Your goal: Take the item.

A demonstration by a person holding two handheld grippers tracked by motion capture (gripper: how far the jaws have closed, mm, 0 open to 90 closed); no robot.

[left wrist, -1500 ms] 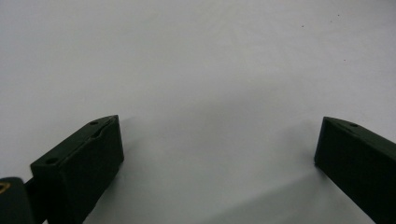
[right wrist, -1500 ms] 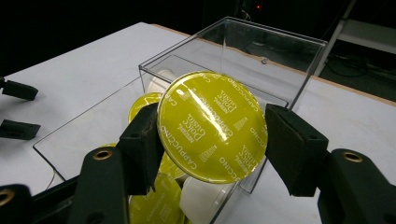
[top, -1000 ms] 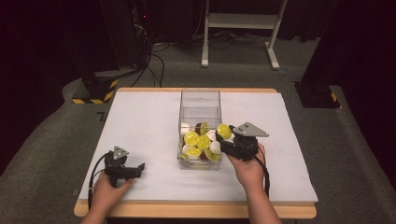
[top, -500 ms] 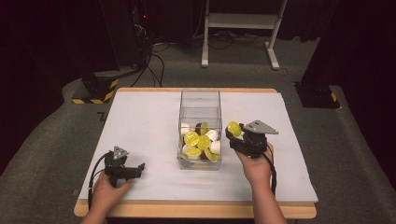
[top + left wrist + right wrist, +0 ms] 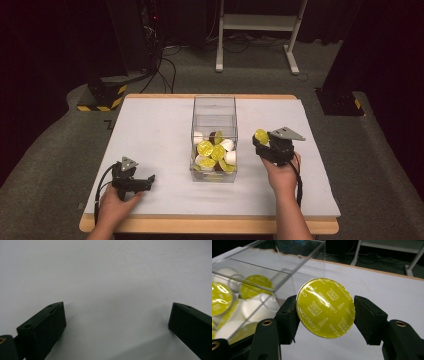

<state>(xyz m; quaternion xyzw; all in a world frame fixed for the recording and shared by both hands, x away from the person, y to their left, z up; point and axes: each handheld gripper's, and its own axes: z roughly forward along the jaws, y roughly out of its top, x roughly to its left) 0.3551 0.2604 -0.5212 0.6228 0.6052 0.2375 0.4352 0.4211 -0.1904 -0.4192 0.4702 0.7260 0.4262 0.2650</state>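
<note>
One yellow capsule (image 5: 325, 308) pinched in right gripper (image 5: 264, 140), left gripper (image 5: 145, 181) spread wide

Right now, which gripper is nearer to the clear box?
Right. The right gripper, shut on a yellow capsule, is just beside the clear box. The left gripper rests open, farther off at the table's near left.

Blk two-jaw grippers (image 5: 263, 142) w/ grey triangular plates, blk cables, brass screws.

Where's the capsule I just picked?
In the right gripper, the capsule sits clamped between its jaws, just right of the clear bin, above the table.
</note>
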